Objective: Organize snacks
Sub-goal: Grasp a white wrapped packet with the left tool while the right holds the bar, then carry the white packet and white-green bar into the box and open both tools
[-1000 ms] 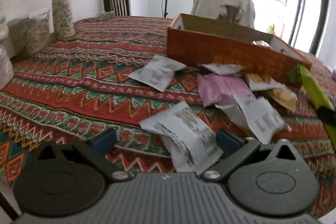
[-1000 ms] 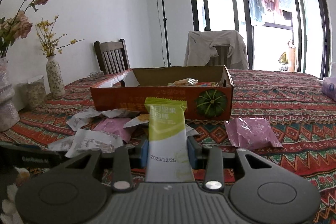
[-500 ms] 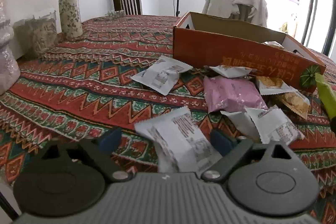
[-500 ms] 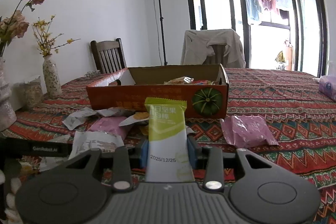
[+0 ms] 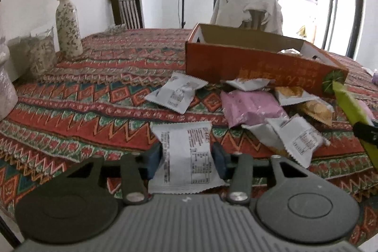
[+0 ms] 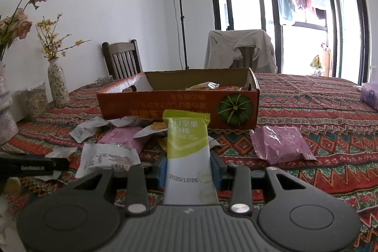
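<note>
The left gripper [image 5: 186, 157] has just been closing, and its jaws now pinch a white snack packet [image 5: 184, 152] between the pads, ready to lift. The right gripper [image 6: 189, 171] clamps a green packet [image 6: 187, 148] upright. The orange box [image 6: 179, 100], ahead of both claws beyond the loose packets, is presumably their destination.

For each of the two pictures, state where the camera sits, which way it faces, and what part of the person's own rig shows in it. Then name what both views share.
Left wrist: sits on the left gripper, facing across the table at the orange box; its blue fingers pinch a white packet.
Right wrist: sits on the right gripper, facing the box's long side; its fingers pinch a green packet.
Shared: box, vase, draped chair, each other's packet.
</note>
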### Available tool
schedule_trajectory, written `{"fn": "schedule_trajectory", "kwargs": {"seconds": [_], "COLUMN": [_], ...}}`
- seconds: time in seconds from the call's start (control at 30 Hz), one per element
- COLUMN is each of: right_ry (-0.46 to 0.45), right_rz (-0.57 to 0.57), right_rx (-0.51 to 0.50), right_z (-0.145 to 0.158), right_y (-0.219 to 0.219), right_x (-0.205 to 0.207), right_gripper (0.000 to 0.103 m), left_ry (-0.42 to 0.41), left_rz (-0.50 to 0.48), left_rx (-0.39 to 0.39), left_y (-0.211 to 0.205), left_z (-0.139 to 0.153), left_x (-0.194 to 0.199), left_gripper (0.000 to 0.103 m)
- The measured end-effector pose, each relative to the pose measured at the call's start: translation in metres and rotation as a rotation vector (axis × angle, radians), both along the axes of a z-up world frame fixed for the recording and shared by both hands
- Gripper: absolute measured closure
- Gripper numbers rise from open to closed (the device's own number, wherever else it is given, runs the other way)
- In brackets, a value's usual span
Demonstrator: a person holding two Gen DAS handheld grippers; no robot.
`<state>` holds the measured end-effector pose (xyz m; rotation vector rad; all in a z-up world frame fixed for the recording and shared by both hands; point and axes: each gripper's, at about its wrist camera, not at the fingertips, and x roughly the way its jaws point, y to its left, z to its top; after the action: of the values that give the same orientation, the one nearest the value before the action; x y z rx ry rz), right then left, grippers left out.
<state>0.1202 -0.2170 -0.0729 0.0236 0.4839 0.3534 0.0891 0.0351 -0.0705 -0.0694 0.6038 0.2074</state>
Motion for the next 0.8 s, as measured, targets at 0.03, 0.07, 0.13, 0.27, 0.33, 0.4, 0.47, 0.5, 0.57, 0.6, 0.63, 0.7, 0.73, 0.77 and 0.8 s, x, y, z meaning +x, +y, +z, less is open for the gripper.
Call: {"fn": "schedule_trajectory", "kwargs": {"seconds": [0.03, 0.07, 0.13, 0.27, 0.33, 0.4, 0.47, 0.5, 0.57, 0.6, 0.63, 0.7, 0.73, 0.77, 0.8], "right_ry": [0.000, 0.000, -0.001, -0.012, -0.022, -0.033, -0.047, -0.056, -0.073, -0.082, -0.090, -0.105, -0.113, -0.122, -0.130], "right_rz": [0.000, -0.001, -0.003, -0.009, -0.014, -0.018, -0.024, -0.028, -0.036, -0.040, -0.044, -0.052, -0.057, -0.063, -0.069], "right_rx": [-0.001, -0.003, -0.005, -0.008, -0.013, -0.016, -0.019, -0.021, -0.021, -0.023, -0.025, -0.027, -0.029, -0.031, -0.034], "right_z": [0.000, 0.000, 0.000, 0.004, 0.007, 0.011, 0.015, 0.018, 0.024, 0.027, 0.030, 0.036, 0.040, 0.043, 0.046], "right_y": [0.000, 0.000, 0.000, 0.000, 0.000, 0.001, 0.001, 0.001, 0.001, 0.001, 0.002, 0.002, 0.003, 0.004, 0.004], "right_x": [0.000, 0.000, 0.001, 0.002, 0.004, 0.007, 0.011, 0.014, 0.020, 0.023, 0.027, 0.036, 0.042, 0.047, 0.053], "right_gripper": [0.066, 0.066, 0.066, 0.066, 0.066, 0.066, 0.066, 0.066, 0.066, 0.066, 0.066, 0.066, 0.066, 0.066, 0.066], "left_ry": [-0.007, -0.013, -0.023, -0.060, -0.087, -0.111, -0.135, -0.143, -0.157, -0.164, -0.169, -0.175, -0.177, -0.180, -0.185], "left_rz": [-0.005, -0.010, -0.019, -0.039, -0.040, -0.052, -0.067, -0.073, -0.086, -0.093, -0.100, -0.118, -0.126, -0.132, -0.137], "left_rx": [0.001, 0.002, -0.002, -0.002, 0.002, 0.003, 0.006, 0.003, -0.008, -0.013, -0.016, -0.030, -0.037, -0.040, -0.041], "left_y": [0.000, 0.000, 0.000, 0.001, 0.001, 0.000, -0.002, -0.003, -0.003, -0.003, -0.004, -0.006, -0.007, -0.007, -0.009], "left_z": [0.001, 0.003, 0.005, 0.016, 0.025, 0.033, 0.042, 0.046, 0.054, 0.059, 0.062, 0.070, 0.073, 0.076, 0.079], "left_x": [0.000, 0.000, 0.000, 0.001, 0.003, 0.007, 0.013, 0.017, 0.025, 0.031, 0.037, 0.050, 0.057, 0.062, 0.070], "left_gripper": [0.056, 0.056, 0.056, 0.056, 0.056, 0.056, 0.056, 0.056, 0.056, 0.056, 0.056, 0.056, 0.056, 0.056, 0.056]}}
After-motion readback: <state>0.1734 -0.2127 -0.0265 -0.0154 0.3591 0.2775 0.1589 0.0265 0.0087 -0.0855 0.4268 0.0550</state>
